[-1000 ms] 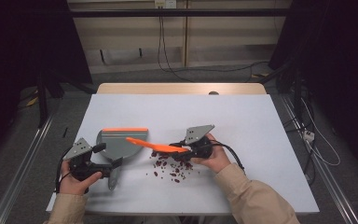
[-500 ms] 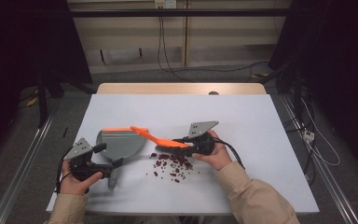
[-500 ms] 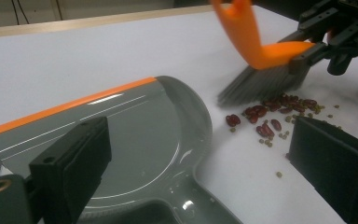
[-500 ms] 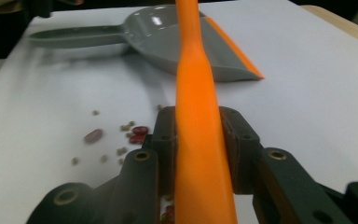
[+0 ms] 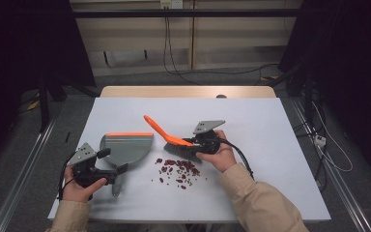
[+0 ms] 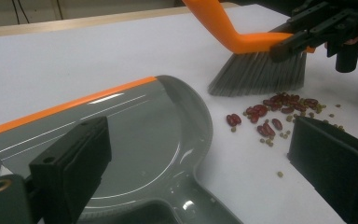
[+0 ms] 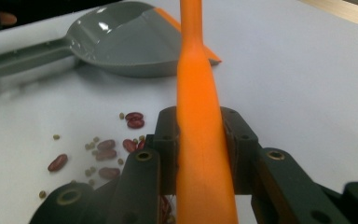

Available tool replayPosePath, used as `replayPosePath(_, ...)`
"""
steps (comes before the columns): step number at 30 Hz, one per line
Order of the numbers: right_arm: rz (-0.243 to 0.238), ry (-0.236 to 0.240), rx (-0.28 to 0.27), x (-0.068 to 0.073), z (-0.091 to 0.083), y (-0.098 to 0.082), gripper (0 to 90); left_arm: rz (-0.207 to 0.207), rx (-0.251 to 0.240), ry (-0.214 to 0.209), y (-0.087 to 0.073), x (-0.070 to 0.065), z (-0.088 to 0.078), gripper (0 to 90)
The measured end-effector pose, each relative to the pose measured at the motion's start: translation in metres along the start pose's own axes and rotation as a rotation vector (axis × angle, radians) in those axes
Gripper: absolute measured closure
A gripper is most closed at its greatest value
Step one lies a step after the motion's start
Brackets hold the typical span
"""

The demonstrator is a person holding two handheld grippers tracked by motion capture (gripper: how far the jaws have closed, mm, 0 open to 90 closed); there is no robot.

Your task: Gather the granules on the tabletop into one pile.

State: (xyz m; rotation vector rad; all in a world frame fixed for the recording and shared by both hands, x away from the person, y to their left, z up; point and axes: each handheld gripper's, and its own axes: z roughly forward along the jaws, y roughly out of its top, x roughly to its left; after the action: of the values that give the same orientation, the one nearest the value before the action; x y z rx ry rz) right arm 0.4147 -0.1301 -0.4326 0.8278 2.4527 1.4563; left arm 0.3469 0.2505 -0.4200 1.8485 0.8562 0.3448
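Observation:
A grey dustpan [image 5: 125, 147] with an orange lip lies flat on the white table, left of centre. My left gripper [image 5: 113, 162] is open and its jaws straddle the pan's handle [image 6: 168, 210] without pressing on it. My right gripper [image 5: 193, 145] is shut on the orange handle of a hand brush [image 5: 166, 133], seen clamped between its jaws [image 7: 198, 116]. The grey bristles [image 6: 256, 74] stand on the table at the far edge of a scatter of red beans and small greenish seeds [image 5: 178, 169]. The beans [image 6: 270, 116] lie just right of the pan's rounded side [image 6: 200, 116].
The white table [image 5: 270, 125] has bare surface to the right and toward the far side, where a wooden strip [image 5: 188, 92] runs along its edge. A black cable [image 5: 239, 157] trails from the right gripper over the sleeve. Dark floor and metal rails flank the table.
The brush has swung: its orange handle tip rose and moved right, away from above the dustpan, and the bristles now stand by the beans. The left hand and dustpan stayed put.

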Motion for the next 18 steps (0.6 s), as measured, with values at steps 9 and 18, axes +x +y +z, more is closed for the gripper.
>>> replayPosePath(9, 0.231, -0.058, -0.225, 0.02, -0.019, 0.007, 71.2, -0.002, -0.004, 0.005, 0.0, 0.0, 0.0, 5.8)
replayPosePath(18, 0.359, -0.061, -0.304, 0.074, -0.007, -0.004, 71.1, 0.004, -0.005, 0.009, 0.001, 0.0, -0.002, 5.8)
